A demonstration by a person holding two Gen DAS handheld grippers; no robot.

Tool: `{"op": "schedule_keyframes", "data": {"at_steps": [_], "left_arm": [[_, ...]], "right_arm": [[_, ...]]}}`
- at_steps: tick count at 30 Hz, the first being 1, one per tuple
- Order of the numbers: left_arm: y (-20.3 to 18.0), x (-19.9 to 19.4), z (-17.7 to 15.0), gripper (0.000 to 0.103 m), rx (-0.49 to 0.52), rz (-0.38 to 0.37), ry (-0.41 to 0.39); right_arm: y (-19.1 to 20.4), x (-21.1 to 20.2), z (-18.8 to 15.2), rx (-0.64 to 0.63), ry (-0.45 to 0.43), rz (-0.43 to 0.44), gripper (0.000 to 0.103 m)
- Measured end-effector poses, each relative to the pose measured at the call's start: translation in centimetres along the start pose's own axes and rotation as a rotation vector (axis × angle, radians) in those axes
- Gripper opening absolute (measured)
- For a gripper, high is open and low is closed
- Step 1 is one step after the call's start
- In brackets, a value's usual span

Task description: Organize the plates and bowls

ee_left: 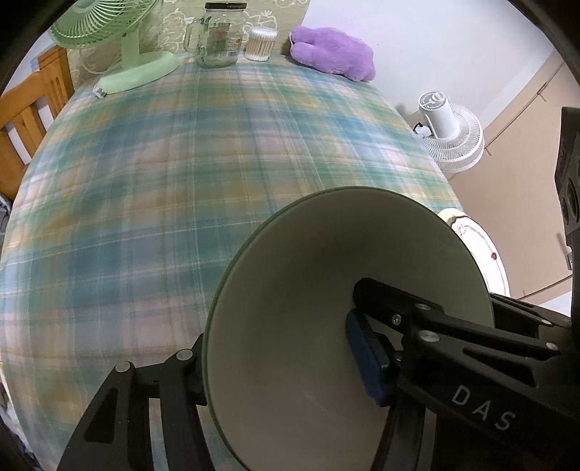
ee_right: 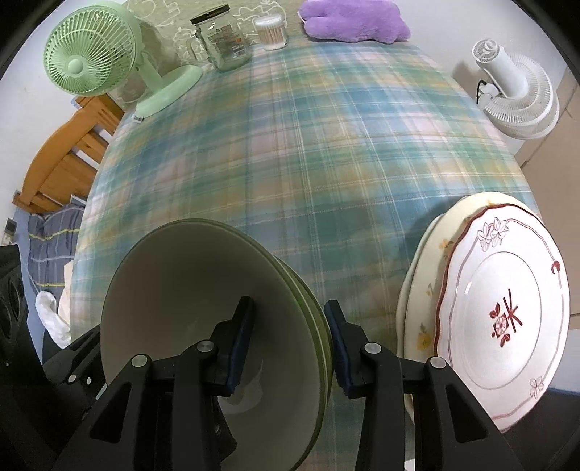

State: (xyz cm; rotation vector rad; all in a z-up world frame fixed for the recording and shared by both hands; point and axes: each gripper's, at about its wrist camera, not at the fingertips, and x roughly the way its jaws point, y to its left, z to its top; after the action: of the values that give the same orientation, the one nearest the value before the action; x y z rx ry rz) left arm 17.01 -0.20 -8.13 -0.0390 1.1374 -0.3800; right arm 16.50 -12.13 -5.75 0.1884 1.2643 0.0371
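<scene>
A stack of pale green bowls (ee_right: 188, 290) sits at the near edge of the plaid table; it also fills the left wrist view (ee_left: 308, 290). My left gripper (ee_left: 279, 366) straddles the left wall of the bowl, one finger inside, one outside, closed on the rim. My right gripper (ee_right: 290, 344) straddles the right wall of the same stack, its blue pads (ee_right: 241, 340) close to the rim on both sides. A stack of plates (ee_right: 507, 319), the top one white with red flower trim, lies to the right of the bowls; its edge shows in the left wrist view (ee_left: 482, 242).
At the far edge of the table (ee_right: 308, 137) stand a green desk fan (ee_right: 94, 61), a glass jar (ee_right: 221, 40), a cotton swab tub (ee_right: 272, 32) and a purple plush (ee_right: 355, 18). A white fan (ee_right: 514, 94) stands beyond the right edge, a wooden chair (ee_right: 69, 155) at the left.
</scene>
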Motion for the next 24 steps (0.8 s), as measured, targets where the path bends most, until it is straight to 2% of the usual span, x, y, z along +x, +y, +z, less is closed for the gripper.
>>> {"op": "schedule_keyframes", "data": {"at_steps": [13, 24], "left_arm": [[-0.7, -4.5, -1.1, 0.062, 0.05, 0.005, -0.06], [-3.0, -5.6, -1.2, 0.062, 0.065, 0.025, -0.119]], "right_arm": [[1.7, -4.5, -2.1, 0.031, -0.08, -0.009, 0.043], [0.7, -7.2, -2.7, 0.008, -0.147, -0.008, 0.043]]}}
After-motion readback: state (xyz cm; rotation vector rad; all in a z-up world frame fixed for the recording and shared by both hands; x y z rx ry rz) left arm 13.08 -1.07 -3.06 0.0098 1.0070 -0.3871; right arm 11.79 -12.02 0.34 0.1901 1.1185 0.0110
